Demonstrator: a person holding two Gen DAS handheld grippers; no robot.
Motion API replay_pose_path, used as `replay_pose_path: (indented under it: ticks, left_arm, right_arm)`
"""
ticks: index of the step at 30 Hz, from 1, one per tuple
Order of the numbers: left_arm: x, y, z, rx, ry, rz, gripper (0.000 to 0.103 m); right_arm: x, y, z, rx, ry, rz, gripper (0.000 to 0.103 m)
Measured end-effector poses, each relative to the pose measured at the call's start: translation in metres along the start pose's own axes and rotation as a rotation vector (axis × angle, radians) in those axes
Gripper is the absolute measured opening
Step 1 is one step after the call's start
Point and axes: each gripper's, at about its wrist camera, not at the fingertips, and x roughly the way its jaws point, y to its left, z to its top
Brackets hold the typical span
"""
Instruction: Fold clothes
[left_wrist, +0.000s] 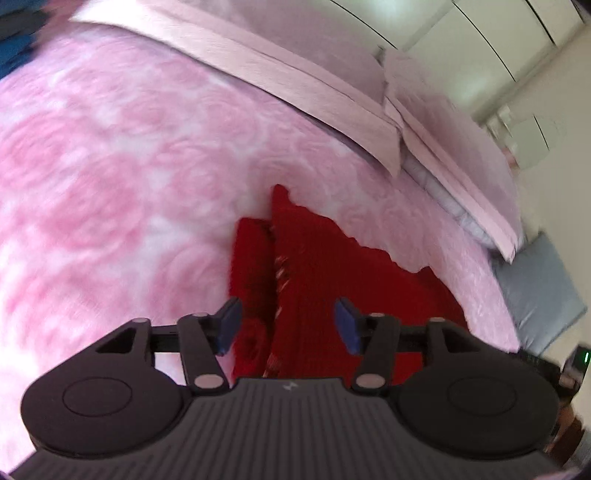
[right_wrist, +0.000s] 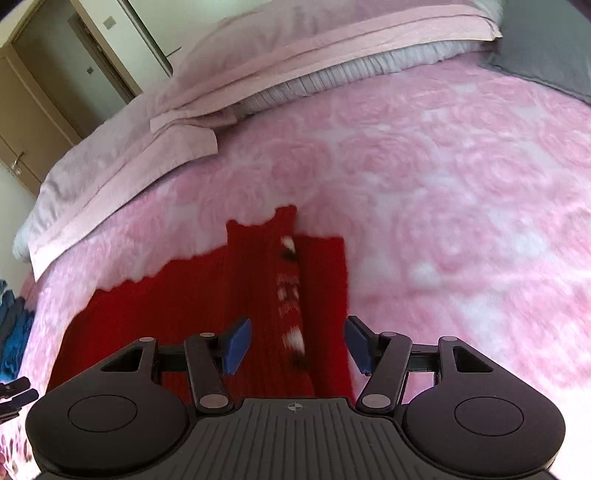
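Note:
A red knit sweater (left_wrist: 332, 266) with a white-patterned strip lies flat on the pink bedspread (left_wrist: 110, 166). It also shows in the right wrist view (right_wrist: 207, 295), partly folded lengthwise. My left gripper (left_wrist: 288, 326) hovers open above the sweater's near part, fingers apart and empty. My right gripper (right_wrist: 298, 347) is open too, above the sweater's patterned strip (right_wrist: 290, 291), holding nothing. Both views are motion-blurred.
Pale pink pillows (left_wrist: 288, 66) lie along the head of the bed, also in the right wrist view (right_wrist: 184, 110). A grey cushion (left_wrist: 535, 295) sits at the bed's edge. Blue clothing (right_wrist: 14, 325) lies at the left. A door (right_wrist: 33, 122) and wardrobe stand beyond.

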Motion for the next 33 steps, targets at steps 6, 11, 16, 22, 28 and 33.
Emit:
replay_pose_path:
  ticks: [6,11,16,22,28,33]
  left_arm:
    - [0.041,-0.003,0.004,0.123,0.052,0.012,0.005]
    - [0.044,0.011,-0.009,0.109,0.064,0.063,0.008]
    - [0.034,0.011,0.006,0.070,0.043,0.034,0.031]
    - [0.060,0.017,0.043,-0.010,-0.001,-0.013,0.048]
    - [0.086,0.003,0.051,0.117,-0.001,0.013,0.003]
    - [0.085,0.021,0.041,0.140,-0.007,0.078,0.005]
  right_arm:
    - [0.021,0.003,0.002,-0.031,0.008,-0.036,0.005]
    - [0.006,-0.009,-0.008,-0.009,-0.039,-0.112,0.005]
    - [0.022,-0.013,-0.009,0.100,0.012,-0.115,0.023]
    - [0.019,-0.010,0.020,0.135,-0.080,-0.064,0.066]
    - [0.058,0.000,0.026,0.022,0.018,-0.084,0.005]
    - [0.036,-0.005,0.018,0.045,-0.083,-0.127,0.005]
